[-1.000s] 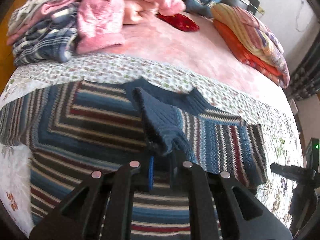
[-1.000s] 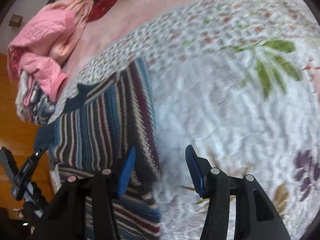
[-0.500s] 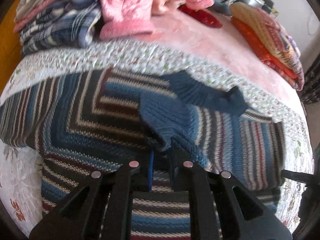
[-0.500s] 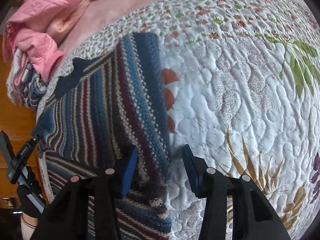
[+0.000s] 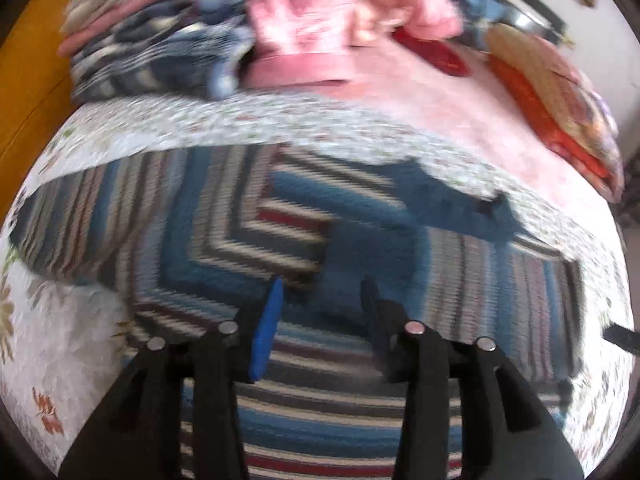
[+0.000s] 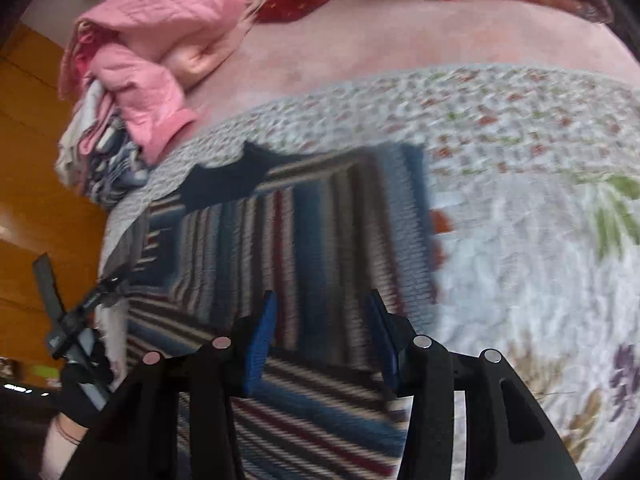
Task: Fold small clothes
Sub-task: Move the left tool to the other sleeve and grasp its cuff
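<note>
Released, sweater (image 5: 248,240) lies flat; right view alone shows left gripper (image 6: 76,320).

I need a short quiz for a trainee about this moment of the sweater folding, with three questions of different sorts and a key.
1. True or false: the left gripper is shut on the sweater.
2. What lies under the sweater? A) bare floor B) quilt C) table
3. Fill in: the right gripper is ____.

Key: 1 false; 2 B; 3 open
</note>
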